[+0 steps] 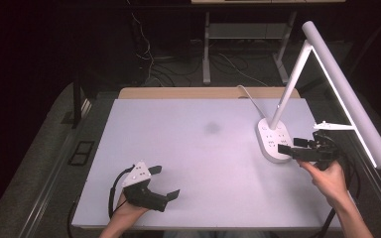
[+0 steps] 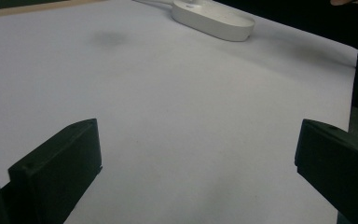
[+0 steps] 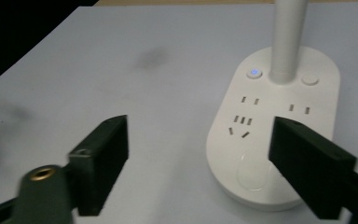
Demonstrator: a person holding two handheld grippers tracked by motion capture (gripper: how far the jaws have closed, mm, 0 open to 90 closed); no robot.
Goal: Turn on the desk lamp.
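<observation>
one lamp (image 1: 327, 74) on the table (image 1: 193, 148), and it's lit: the bar head glows along its underside in the high view. its white oval base (image 1: 274, 140) sits at the far right of the table top, the stem rising from it at a slant. my right gripper (image 1: 294, 146) is right at the near end of that base, jaws spread wide with nothing between them, hovering just over it. from the right gripper view i get what the high view can't give me: the base (image 3: 279, 135) up close, one small button glowing blue (image 3: 254, 73) left of the stem, one plain round button (image 3: 310, 80) right of it, three clusters of socket slots, and one oval pad at the near end. whether a jaw touches the base, i can't tell.

one white cable (image 1: 250, 96) runs off the back of the base toward the far edge.

my left gripper (image 1: 166, 182) rests low at the near left of the table, well apart from the lamp, jaws wide and empty. the left gripper view looks across bare table (image 2: 177, 116) to the base (image 2: 214, 21) far off. one faint dark smudge (image 1: 212, 128) marks the table's middle; both gripper views catch it too.

two grippers, two hands, one lamp.
</observation>
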